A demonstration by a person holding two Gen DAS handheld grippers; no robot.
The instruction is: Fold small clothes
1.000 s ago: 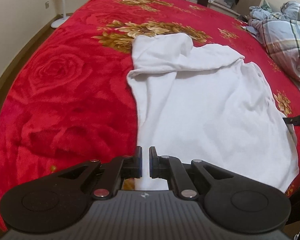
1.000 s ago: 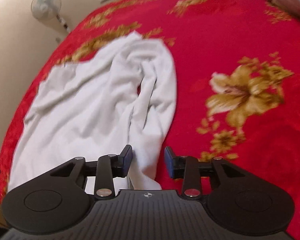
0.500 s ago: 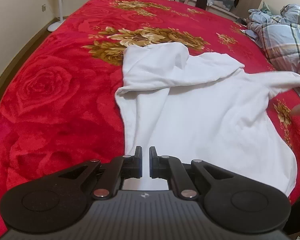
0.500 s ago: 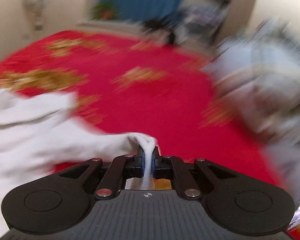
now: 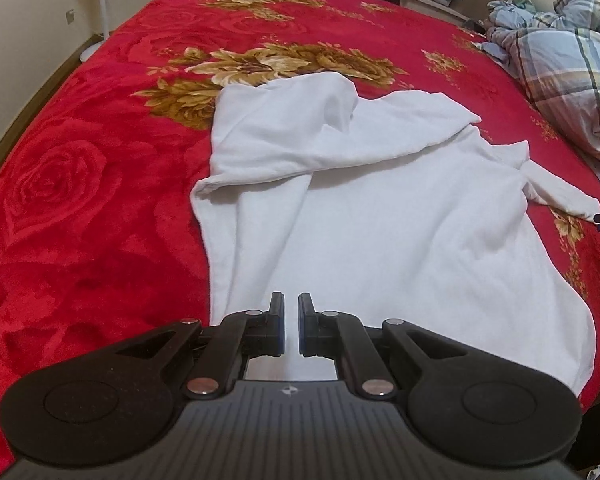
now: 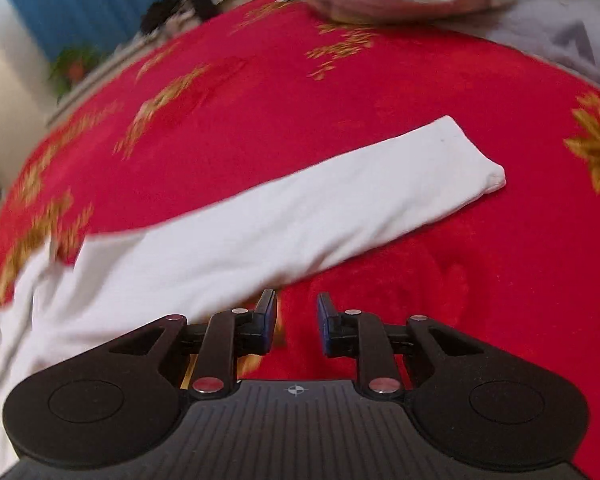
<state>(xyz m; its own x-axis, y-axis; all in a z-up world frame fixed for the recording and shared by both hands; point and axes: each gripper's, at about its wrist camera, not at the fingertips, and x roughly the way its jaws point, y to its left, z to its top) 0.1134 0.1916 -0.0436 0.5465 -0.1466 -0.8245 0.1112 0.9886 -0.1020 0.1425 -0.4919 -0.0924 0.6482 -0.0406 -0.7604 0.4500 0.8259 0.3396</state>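
Left claw point(image 5: 291, 322): jaws almost together with a thin gap, nothing between them, over the near hem.
Shirt point(image 5: 380, 216): white, lies on the red blanket point(image 5: 80, 200).
Sleeve point(image 6: 300, 208): stretched out flat.
Right claw point(image 6: 297, 322): spread, empty, beside the sleeve.

White garment point(image 5: 400, 216): soft, matt knit cloth, smooth with shallow creases; its sleeve point(image 6: 300, 208) reads the same. Red blanket point(image 5: 80, 200) on the bed: plush, deep-pile fleece with a faint sheen and gold floral print. Plaid quilt point(image 5: 568, 56) at 2 o'clock: matt woven cotton. Left tongs point(image 5: 291, 330) and right tongs point(image 6: 297, 324): matt black plastic, ribbed housing, bright metal pivot pins.
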